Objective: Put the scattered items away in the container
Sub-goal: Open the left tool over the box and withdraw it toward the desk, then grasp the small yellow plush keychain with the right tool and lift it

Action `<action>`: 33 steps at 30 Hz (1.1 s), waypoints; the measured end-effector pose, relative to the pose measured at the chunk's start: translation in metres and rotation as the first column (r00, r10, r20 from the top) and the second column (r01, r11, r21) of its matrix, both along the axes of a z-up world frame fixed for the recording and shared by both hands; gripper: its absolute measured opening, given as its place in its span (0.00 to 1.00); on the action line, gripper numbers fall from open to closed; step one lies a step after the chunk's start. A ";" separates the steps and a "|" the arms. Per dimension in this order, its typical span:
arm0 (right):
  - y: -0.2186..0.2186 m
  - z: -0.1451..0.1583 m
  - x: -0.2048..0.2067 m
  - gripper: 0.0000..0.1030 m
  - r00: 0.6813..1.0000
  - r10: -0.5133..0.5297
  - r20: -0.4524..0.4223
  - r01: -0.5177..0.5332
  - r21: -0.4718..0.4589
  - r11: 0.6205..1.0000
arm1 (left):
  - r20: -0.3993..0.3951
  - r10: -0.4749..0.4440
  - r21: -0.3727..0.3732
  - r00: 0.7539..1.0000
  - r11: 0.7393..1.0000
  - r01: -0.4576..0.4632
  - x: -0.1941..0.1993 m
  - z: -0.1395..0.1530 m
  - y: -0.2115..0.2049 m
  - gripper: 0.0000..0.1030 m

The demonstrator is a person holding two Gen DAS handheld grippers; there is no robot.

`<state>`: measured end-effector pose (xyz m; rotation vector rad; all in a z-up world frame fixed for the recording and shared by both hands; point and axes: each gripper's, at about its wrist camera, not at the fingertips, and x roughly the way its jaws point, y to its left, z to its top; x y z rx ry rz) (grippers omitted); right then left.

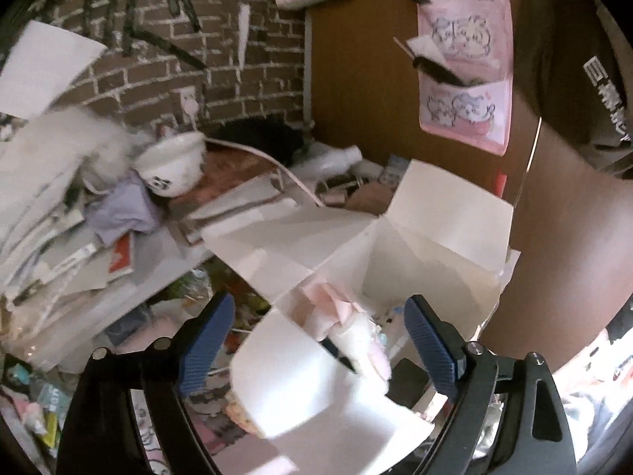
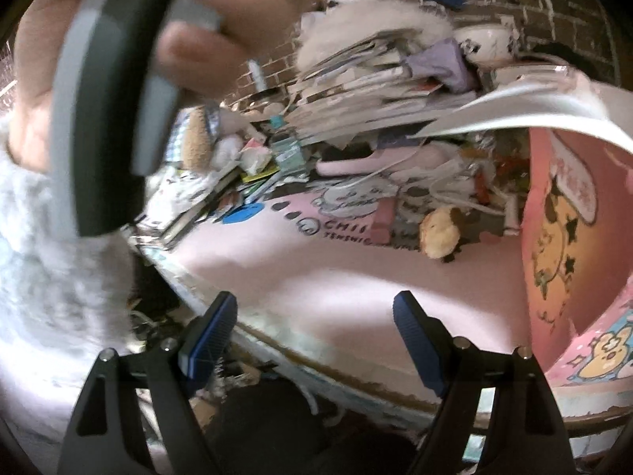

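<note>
One white cardboard box (image 1: 415, 245) fills the lower centre of the left wrist view, its flaps folded outward: one flap rises at the upper right, another spreads toward the lower centre across the space between the fingers. Inside it, low in the frame, lie a pale pink soft item (image 1: 336, 304) and something dark and pen-like (image 1: 340, 354); blur hides what they are. The left gripper (image 1: 316, 340) hangs over the box's near edge with its jaws spread wide and nothing between the blue pads. To the right of the box a bare arm (image 1: 561, 245) takes up most of the frame's right side, leaving little room there.

Left of the box the surface is crowded: a stack of papers (image 1: 59, 213), a lilac cloth (image 1: 122, 209), and a white bowl (image 1: 174, 166) tipped on its side before the brick wall (image 1: 158, 79).

In the right wrist view the right gripper (image 2: 314, 336) is likewise wide apart and empty, above a bare stretch of pink mat (image 2: 356, 277) in the centre, the only open ground visible. Beyond it, across the middle of the frame, small things lie scattered: a tan plush toy (image 2: 439, 233), a pink handled object (image 2: 356, 166), cards and packets. The box's pink printed outside (image 2: 561, 237) stands at the right edge. At the upper left a hand (image 2: 198, 19) grips a grey handle (image 2: 110, 118).
</note>
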<state>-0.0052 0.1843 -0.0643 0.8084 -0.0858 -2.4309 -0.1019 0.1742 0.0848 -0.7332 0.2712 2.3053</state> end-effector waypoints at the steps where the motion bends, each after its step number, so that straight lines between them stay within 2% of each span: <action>1: -0.001 -0.001 0.001 0.77 1.000 -0.019 -0.019 0.019 0.008 1.000 | -0.016 0.012 0.004 1.000 1.000 -0.012 0.003 0.002 -0.006 0.88; 5: -0.006 -0.007 0.002 0.77 0.990 -0.103 -0.100 0.108 0.044 0.993 | -0.071 0.079 0.016 0.994 0.997 -0.078 0.013 0.008 -0.033 0.92; 12: -0.012 -0.017 -0.005 0.76 0.936 -0.262 -0.235 0.299 0.135 0.945 | -0.125 0.225 0.047 0.966 0.974 -0.220 0.031 0.001 -0.090 0.99; 14: -0.013 -0.019 -0.010 0.73 0.922 -0.288 -0.260 0.335 0.156 0.929 | -0.135 0.268 0.045 0.954 0.963 -0.264 0.035 -0.005 -0.105 0.99; 16: -0.016 -0.021 -0.015 0.66 0.909 -0.301 -0.288 0.364 0.197 0.910 | -0.137 0.308 0.045 0.942 0.951 -0.305 0.039 -0.013 -0.119 0.99; 22: -0.023 -0.025 -0.037 0.63 0.896 -0.334 -0.291 0.410 0.256 0.876 | -0.070 0.361 0.097 0.930 0.930 -0.353 0.049 -0.042 -0.159 0.99; 30: -0.036 -0.032 -0.069 0.62 0.882 -0.362 -0.300 0.458 0.374 0.806 | 0.001 0.391 0.155 0.920 0.909 -0.387 0.056 -0.072 -0.185 0.99; 33: -0.043 -0.032 -0.076 0.62 0.887 -0.347 -0.305 0.450 0.398 0.799 | 0.014 0.397 0.172 0.918 0.903 -0.393 0.057 -0.078 -0.192 0.99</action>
